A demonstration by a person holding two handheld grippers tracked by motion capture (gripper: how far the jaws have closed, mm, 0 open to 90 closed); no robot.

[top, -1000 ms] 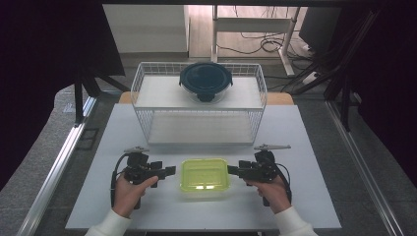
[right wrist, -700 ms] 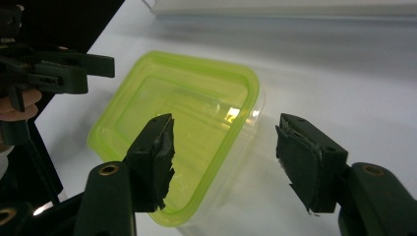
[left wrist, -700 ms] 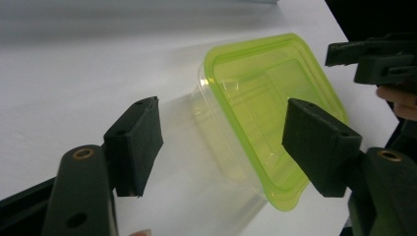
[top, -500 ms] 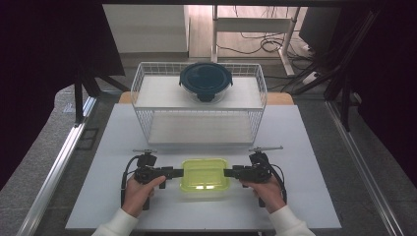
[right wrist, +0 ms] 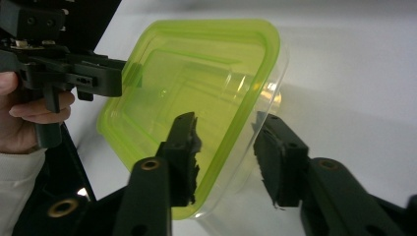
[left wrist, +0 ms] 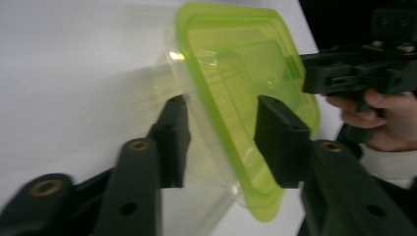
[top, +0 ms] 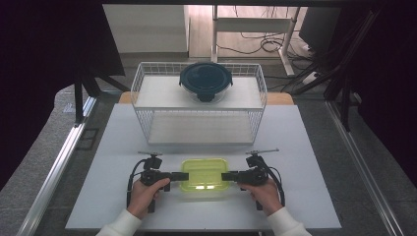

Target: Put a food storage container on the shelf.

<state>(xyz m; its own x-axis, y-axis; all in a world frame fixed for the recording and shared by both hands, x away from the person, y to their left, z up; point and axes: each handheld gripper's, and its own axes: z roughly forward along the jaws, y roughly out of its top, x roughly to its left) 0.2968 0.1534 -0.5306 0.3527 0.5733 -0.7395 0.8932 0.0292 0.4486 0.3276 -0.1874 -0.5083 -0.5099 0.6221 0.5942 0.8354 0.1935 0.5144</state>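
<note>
Item: clear rectangular food container with lime-green lid (top: 204,173), one piece, lying flat on the white table (top: 305,147), near its front edge and in front of the wire rack (top: 199,105).

Step in hand: a two-sided grasp. The left gripper (top: 183,176) straddles the container's left end, the right gripper (top: 225,176) its right end. Each pair of jaws has just been closing, one jaw over the lid, one beside the clear wall. In the left gripper view (left wrist: 221,142) and the right gripper view (right wrist: 226,157) thin gaps seem to remain, so judged not yet clamped.

Next move: probably finish both squeezes evenly, then lift level, perhaps toward the rack.

Count:
- green-lidded containers: one
- round dark-lidded containers (top: 205,80): one, on the rack's upper shelf, behind the green one
- wire racks: one
- grippers: two
</note>
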